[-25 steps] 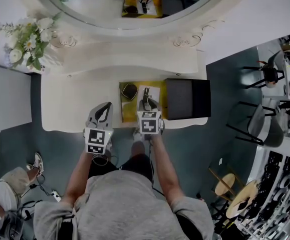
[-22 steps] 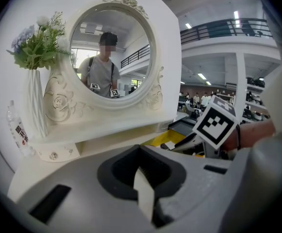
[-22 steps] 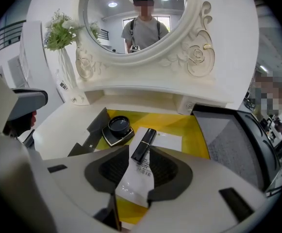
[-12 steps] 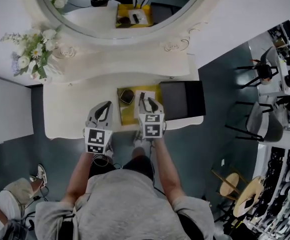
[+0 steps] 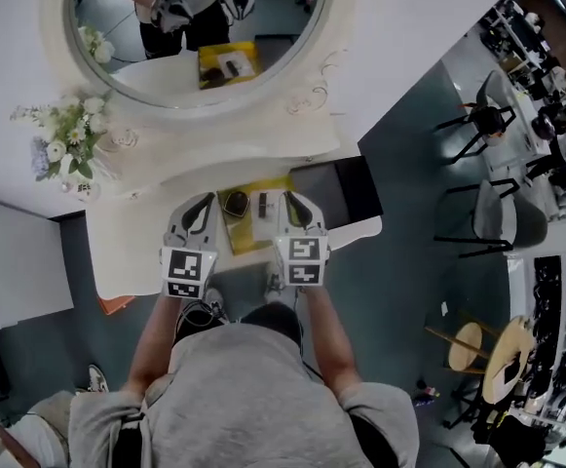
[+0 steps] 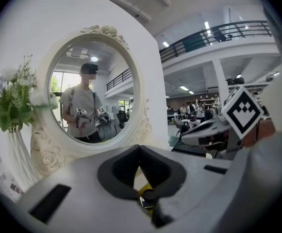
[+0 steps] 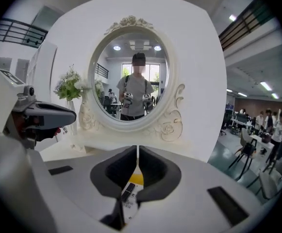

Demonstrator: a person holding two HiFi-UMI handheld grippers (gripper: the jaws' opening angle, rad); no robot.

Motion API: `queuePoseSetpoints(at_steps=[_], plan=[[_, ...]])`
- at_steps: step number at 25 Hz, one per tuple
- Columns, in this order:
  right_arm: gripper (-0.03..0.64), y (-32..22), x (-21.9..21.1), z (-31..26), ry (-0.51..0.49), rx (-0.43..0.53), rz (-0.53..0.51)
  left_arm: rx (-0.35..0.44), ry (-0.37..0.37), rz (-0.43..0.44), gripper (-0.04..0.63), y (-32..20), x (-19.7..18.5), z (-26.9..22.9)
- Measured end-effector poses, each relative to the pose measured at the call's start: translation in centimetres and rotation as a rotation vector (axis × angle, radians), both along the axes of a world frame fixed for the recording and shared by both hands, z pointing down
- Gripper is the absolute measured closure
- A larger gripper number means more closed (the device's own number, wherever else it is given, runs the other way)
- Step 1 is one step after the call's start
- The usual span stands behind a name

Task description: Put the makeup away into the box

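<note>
On the white dressing table (image 5: 132, 252) lies a yellow mat (image 5: 239, 232) with a round dark compact (image 5: 234, 203), a small dark stick (image 5: 261, 204) and a white sheet. An open black box (image 5: 346, 188) stands just right of the mat. My left gripper (image 5: 203, 203) hovers over the mat's left edge, shut and empty; the compact (image 6: 147, 196) shows below its jaws. My right gripper (image 5: 295, 201) hangs above the mat's right side. Its jaws have just been closing with nothing between them, and they now stand shut (image 7: 137, 149) over the stick (image 7: 129, 193).
An oval mirror (image 5: 195, 27) in an ornate white frame rises behind the table, with a vase of white flowers (image 5: 63, 144) to its left. Chairs (image 5: 487, 213) stand on the grey floor to the right. The table's front edge is near my body.
Both grippers have risen off the table. The right gripper's jaws, apart half a second ago, have come together. The head view has tilted up toward the mirror.
</note>
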State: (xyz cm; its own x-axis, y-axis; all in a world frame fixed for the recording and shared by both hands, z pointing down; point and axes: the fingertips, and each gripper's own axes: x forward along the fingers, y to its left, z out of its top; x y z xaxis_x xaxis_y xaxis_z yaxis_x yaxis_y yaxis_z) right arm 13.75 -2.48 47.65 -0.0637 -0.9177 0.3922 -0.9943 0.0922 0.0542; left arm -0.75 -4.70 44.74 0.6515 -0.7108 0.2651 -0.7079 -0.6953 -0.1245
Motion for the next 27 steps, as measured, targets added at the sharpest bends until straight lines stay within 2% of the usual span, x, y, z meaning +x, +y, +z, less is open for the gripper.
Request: queuePoseSetpoints(at_steps=[4, 11, 27], plan=[[0.594, 1.4, 0.8, -2.2, 0.026, 0.053, 0.041, 0.032, 0.007, 0.052, 0.594, 0.4, 1.0, -1.6], [0.594, 3.0, 1.7, -3.4, 0.018, 0.087, 0.104, 0.044, 0.006, 0.108, 0.595, 1.1, 1.8, -2.2], [0.594, 2.4, 2.1, -3.4, 0.012, 0.089, 0.107, 0.043, 0.0, 0.126, 0.595, 0.3, 2.9, -2.1]])
